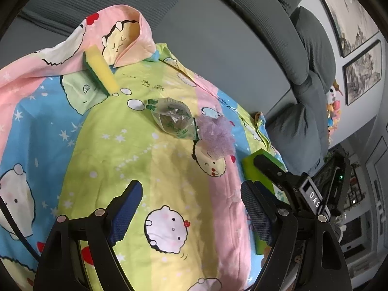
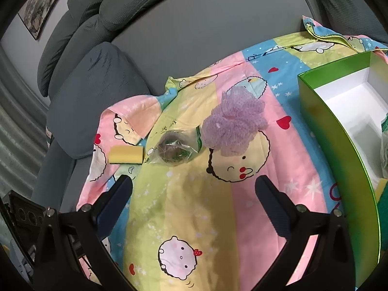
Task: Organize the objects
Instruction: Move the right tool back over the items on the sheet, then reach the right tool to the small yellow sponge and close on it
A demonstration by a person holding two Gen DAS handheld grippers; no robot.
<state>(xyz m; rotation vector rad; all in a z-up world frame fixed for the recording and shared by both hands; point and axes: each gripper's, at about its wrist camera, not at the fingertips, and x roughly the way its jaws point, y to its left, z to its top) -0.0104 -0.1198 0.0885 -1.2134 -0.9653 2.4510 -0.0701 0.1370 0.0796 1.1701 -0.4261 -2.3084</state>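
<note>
- On the cartoon-print sheet [image 2: 194, 206] lie a purple bath pouf [image 2: 234, 123], a clear bagged scrubber [image 2: 174, 150] touching it, and a yellow sponge [image 2: 126, 154].
- Green box [image 2: 339, 145] stands at right.
- Left tool [image 1: 191, 208] spread, empty.
- Right tool [image 2: 194, 194] spread wide, empty.

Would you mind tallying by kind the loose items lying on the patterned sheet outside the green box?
Yellow-and-green sponge: 1
Clear plastic packet: 1
Purple mesh bath puff: 1
Total: 3

The green box holds more, but its contents are mostly out of view.
</note>
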